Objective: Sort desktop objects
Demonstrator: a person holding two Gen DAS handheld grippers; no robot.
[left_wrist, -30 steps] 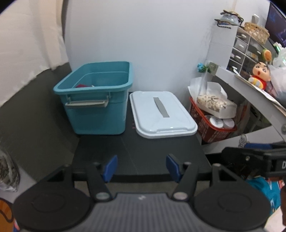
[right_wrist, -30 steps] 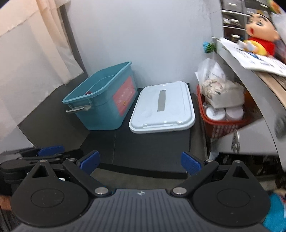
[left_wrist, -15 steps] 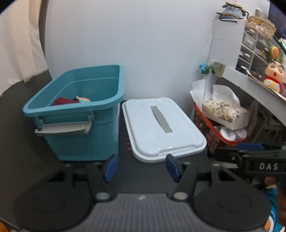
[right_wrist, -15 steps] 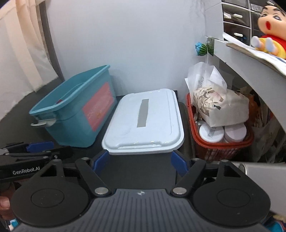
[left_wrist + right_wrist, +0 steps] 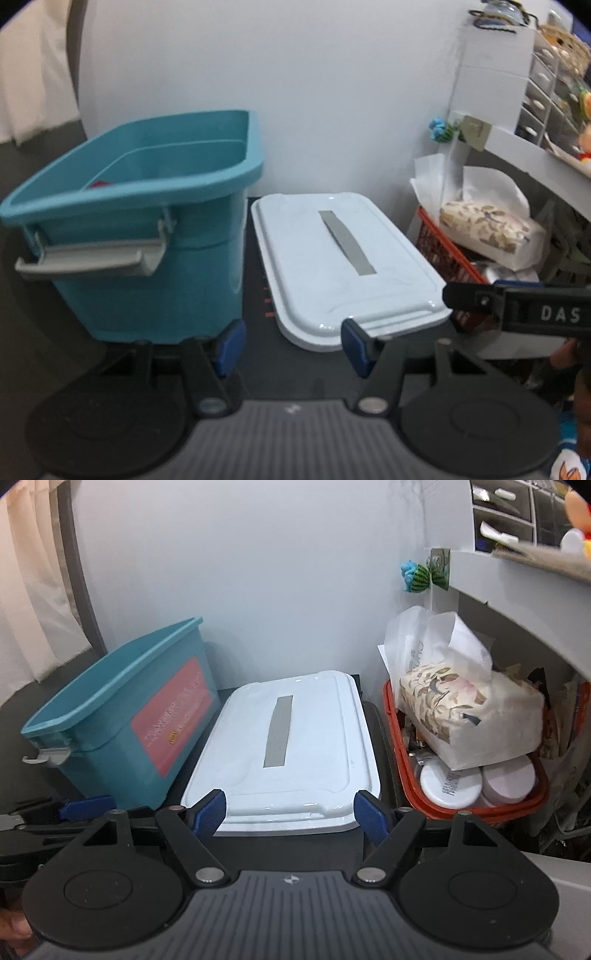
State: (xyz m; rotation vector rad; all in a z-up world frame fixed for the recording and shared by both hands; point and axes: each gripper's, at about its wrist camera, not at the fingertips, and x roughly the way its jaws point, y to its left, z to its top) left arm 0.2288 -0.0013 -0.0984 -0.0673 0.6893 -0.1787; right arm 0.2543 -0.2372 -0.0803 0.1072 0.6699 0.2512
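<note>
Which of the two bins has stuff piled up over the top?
The red basket on the right. A flowery tissue pack sticks up above its rim. The blue bin on the left isn't piled over its rim.

Both wrist views look down, close (side by side), sharing the white lid [image 5: 343, 258] [image 5: 291, 746].

A teal plastic bin [image 5: 155, 236] with a grey latch handle and a pink side label is seen standing open and upright on a dark mat, while its flat white lid [image 5: 291, 746], marked by a grey strip, is laid just beside it.
</note>
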